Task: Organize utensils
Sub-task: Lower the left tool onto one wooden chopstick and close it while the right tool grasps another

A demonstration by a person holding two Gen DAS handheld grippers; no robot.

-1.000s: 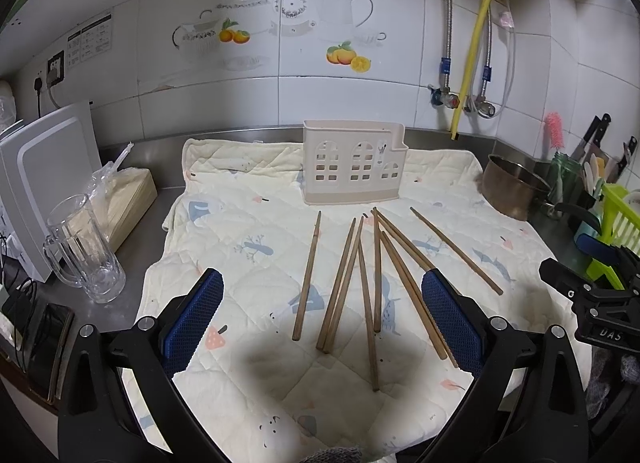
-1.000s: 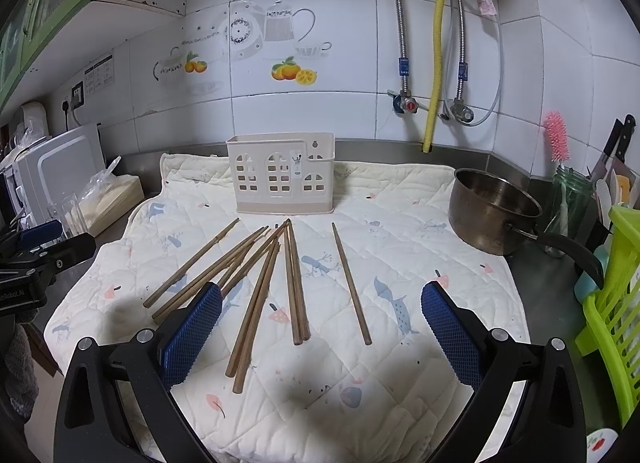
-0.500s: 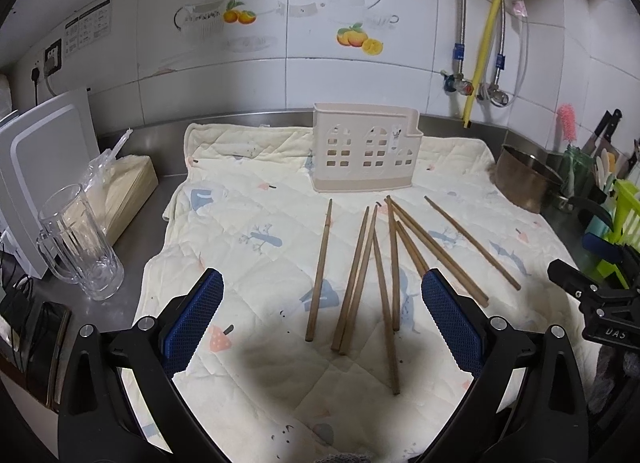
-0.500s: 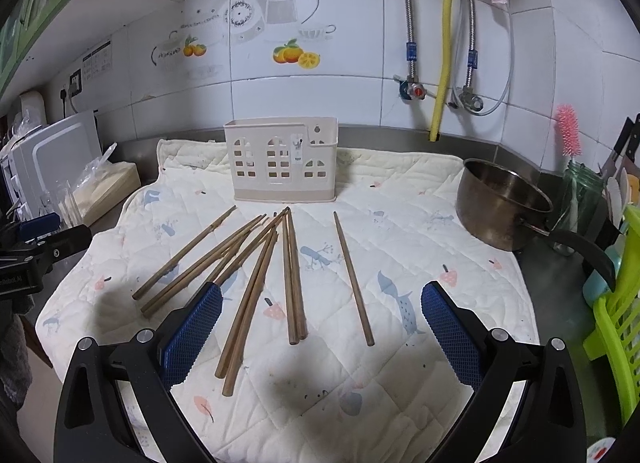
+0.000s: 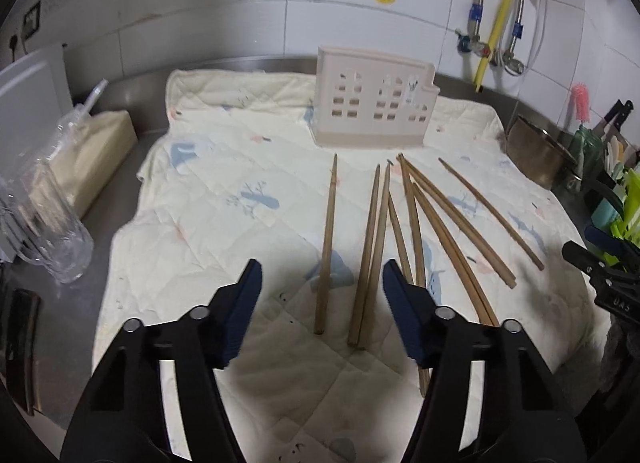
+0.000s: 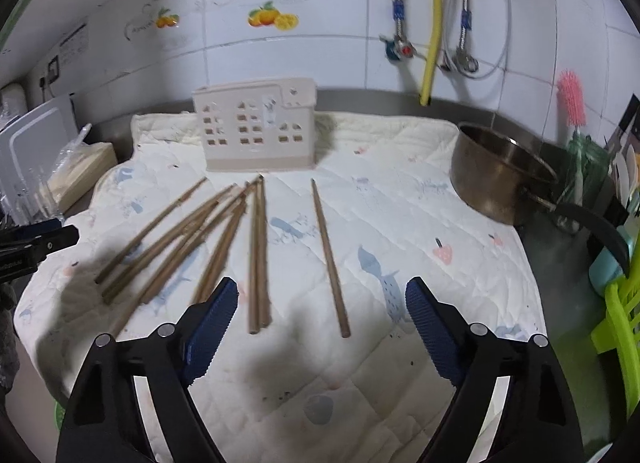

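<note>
Nothing is sorted yet. The left gripper (image 5: 322, 283) and the right gripper (image 6: 322, 305) hover over the quilted cream cloth (image 5: 224, 223) covering the surface; both have just been closing, and their ribbed blue fingers (image 5: 246, 303) stand partly apart, gripping nothing. Between the left pair lie the near ends of three slim wooden chopsticks (image 5: 328, 243); a lone stick and a pair lie between the right fingers. Beyond all the loose sticks stands the pale perforated plastic utensil holder (image 5: 372, 107), seemingly empty.
</note>
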